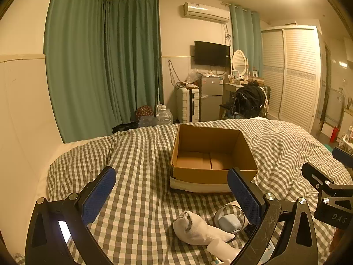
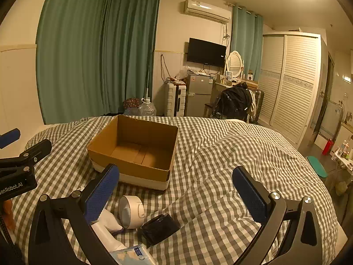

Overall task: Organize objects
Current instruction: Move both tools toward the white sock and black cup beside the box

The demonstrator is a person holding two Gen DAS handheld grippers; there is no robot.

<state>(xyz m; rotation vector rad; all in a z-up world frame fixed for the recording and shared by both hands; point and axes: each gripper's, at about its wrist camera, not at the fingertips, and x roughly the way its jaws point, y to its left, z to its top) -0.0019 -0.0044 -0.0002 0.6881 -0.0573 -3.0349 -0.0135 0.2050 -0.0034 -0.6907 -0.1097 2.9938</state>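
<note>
You have one open brown cardboard box [image 1: 214, 154] sitting on the grey-and-white checked bedcover [image 1: 141, 161], upright with its mouth facing the ceiling. In the left wrist view one wall faces you nearly square on, with the box stretching left to right; from the right wrist view it lies near-left to far-right, a corner toward you. Nothing shows inside it but the folded bottom flaps.

Nearer to you than the box lies a small cluster of loose things. Count one rolled white sock [image 1: 198, 227], its length running from far-left to near-right in the left wrist view. Just right of it stands one white roll of tape [image 2: 131, 212], tipped on its edge with the hole facing you in the right wrist view. One small pale rounded case [image 1: 229, 222] lies just by the roll, seen through its ring in the left wrist view. One black wallet-like pouch [image 2: 160, 228] lies flat just right of the roll. One white bottle-like object [image 1: 222, 250] lies at the near edge, and one pale blue tissue packet [image 2: 132, 254] beside it.

Your left gripper [image 1: 172, 187] hangs above the bedcover with its two blue-padded fingers spread wide, holding nothing. Your right gripper [image 2: 176, 187] does the same, jaws wide apart, to the right of the cluster.
</note>
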